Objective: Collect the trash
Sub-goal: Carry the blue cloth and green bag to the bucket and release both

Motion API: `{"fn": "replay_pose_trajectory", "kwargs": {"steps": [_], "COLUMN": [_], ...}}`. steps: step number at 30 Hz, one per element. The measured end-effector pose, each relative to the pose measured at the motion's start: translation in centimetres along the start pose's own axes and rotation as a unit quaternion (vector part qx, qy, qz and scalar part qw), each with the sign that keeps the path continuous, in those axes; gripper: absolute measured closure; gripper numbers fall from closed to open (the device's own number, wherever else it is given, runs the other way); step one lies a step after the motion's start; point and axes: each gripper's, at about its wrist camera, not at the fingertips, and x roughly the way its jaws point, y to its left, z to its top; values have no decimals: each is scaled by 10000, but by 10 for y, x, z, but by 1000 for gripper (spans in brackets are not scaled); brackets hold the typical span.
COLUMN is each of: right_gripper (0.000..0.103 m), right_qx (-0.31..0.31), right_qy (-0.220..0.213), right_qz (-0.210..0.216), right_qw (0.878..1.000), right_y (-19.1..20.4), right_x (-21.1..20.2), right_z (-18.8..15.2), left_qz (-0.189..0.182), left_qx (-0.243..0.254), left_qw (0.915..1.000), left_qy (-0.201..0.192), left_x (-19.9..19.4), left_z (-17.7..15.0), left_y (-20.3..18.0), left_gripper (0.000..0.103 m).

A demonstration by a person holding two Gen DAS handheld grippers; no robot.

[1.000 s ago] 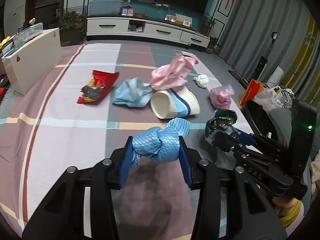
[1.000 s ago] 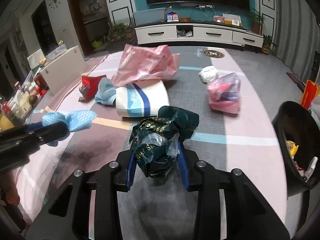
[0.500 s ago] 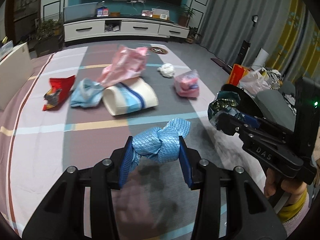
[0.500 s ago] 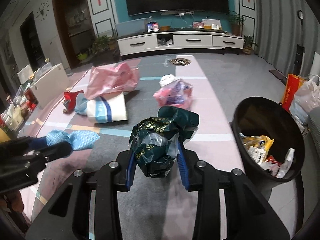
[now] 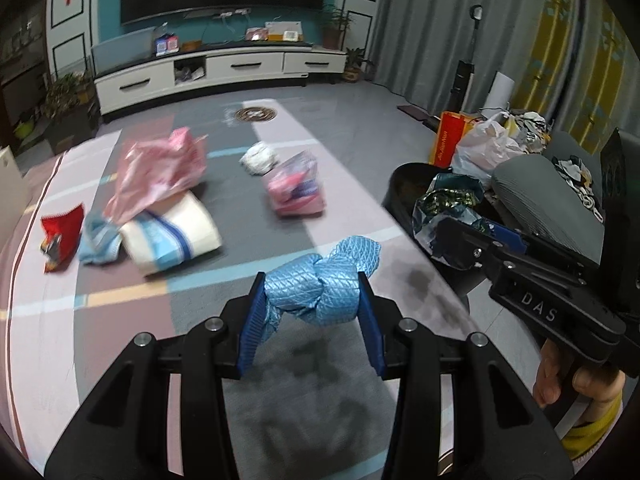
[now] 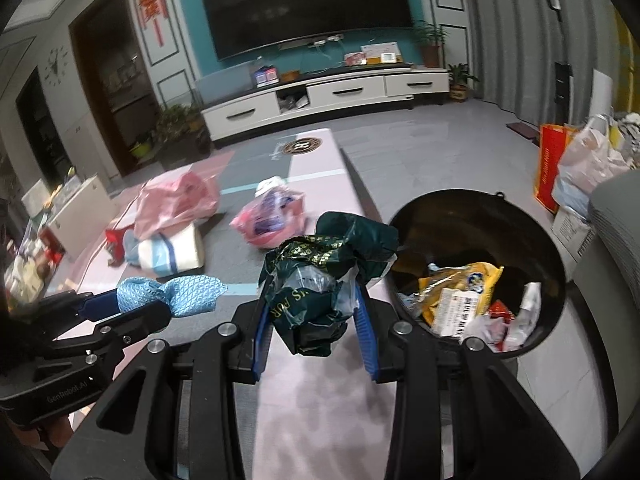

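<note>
My left gripper [image 5: 312, 312] is shut on a knotted light-blue bag [image 5: 320, 288], held above the striped carpet. The same blue bag [image 6: 180, 292] shows at the left of the right wrist view. My right gripper [image 6: 316, 312] is shut on a crumpled dark-green wrapper [image 6: 320, 272], which hangs just left of the round black trash bin [image 6: 548, 248]. Several wrappers lie inside the bin. In the left wrist view the green wrapper [image 5: 444, 208] sits in front of the bin [image 5: 400, 184].
On the carpet lie a pink bag [image 5: 160, 172], a white and blue paper cup [image 5: 172, 232], a pale-blue bag [image 5: 98, 240], a red wrapper [image 5: 60, 228], a pink packet [image 5: 296, 188] and a white wad [image 5: 260, 158]. Bags [image 6: 584, 168] and a grey seat [image 5: 544, 200] stand beside the bin.
Both grippers have swung to the right with their loads, away from the litter on the carpet. The bin has come close beside the right gripper.
</note>
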Motion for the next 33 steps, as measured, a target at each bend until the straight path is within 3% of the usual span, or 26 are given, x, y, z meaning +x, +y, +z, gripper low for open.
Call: {"fn": "replay_pose_trajectory", "kwargs": {"steps": [15, 33], "right_gripper": [65, 65], "right_qx": [589, 1410], "right_qy": [-326, -247], "right_qz": [-469, -901], "right_qw": [9966, 9856], "right_y": [-58, -139], "right_x": [-20, -21], "right_z": [4, -1], "left_qz": [-227, -429], "left_qx": [628, 1127], "left_qw": [9975, 9927], "left_qy": [-235, -66], "left_x": [23, 85], "left_z": [35, 54], "left_y": [-82, -146], "left_gripper": [58, 58]}}
